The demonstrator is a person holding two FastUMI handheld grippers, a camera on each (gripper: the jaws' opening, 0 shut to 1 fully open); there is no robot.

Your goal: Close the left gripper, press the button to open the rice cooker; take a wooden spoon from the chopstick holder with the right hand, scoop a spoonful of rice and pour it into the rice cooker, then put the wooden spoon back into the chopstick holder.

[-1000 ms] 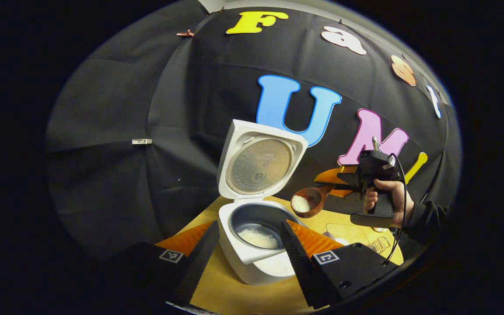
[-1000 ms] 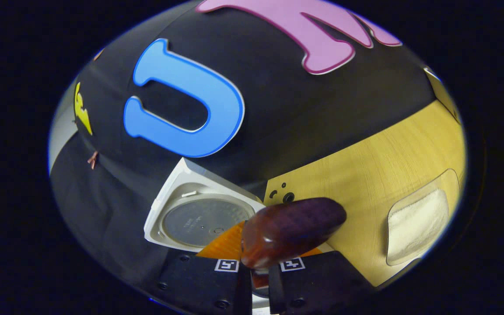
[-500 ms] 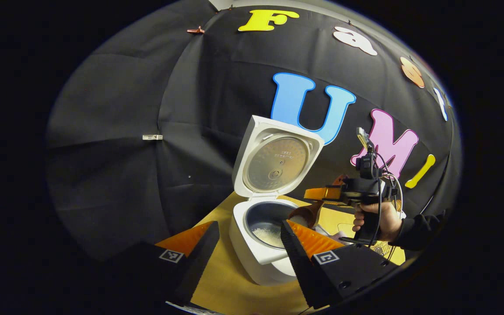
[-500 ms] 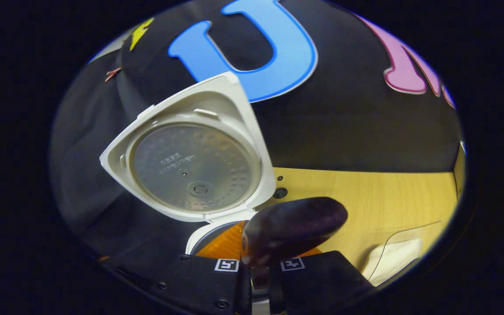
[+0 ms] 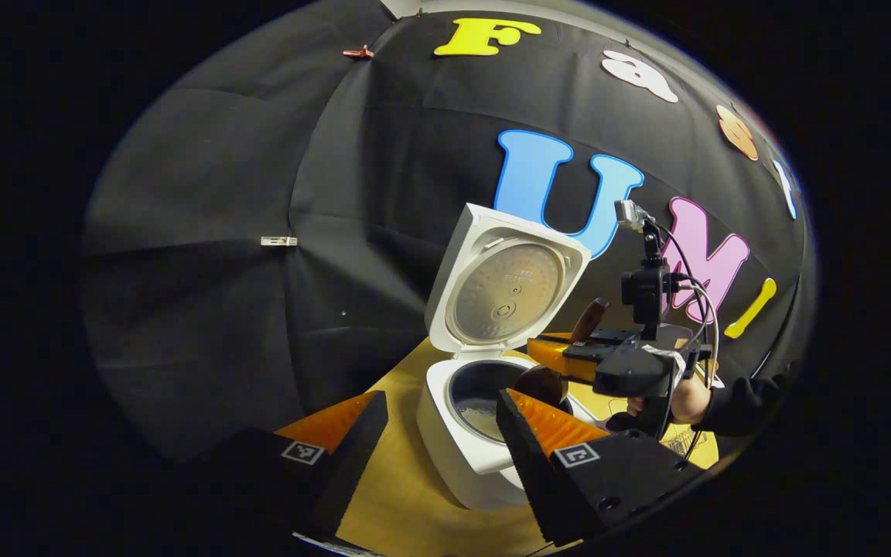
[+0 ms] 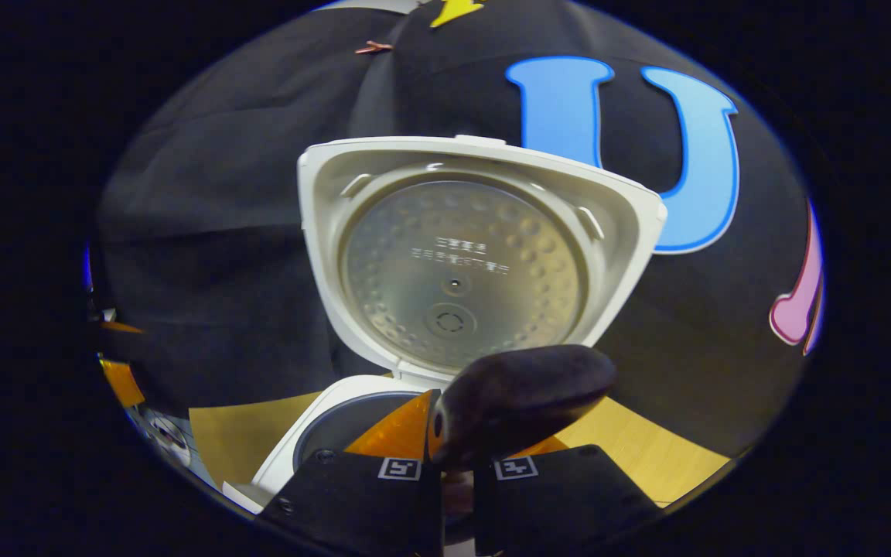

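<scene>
While the right gripper (image 6: 457,456) clamps the wooden spoon (image 6: 519,398) over the open rice cooker (image 5: 469,445), which sits at two o'clock from the idle, spread left gripper (image 5: 434,433), the pour wants a slow, full roll inside the rim.

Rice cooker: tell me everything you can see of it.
The white, boxy, plastic-looking rice cooker stands on the yellow wooden table with its hinged lid raised upright. The lid's underside carries a round, dimpled metal plate. The dark inner pot holds some white rice. The dark wooden spoon, gripped by the right claw, hangs over the pot's rim.
</scene>
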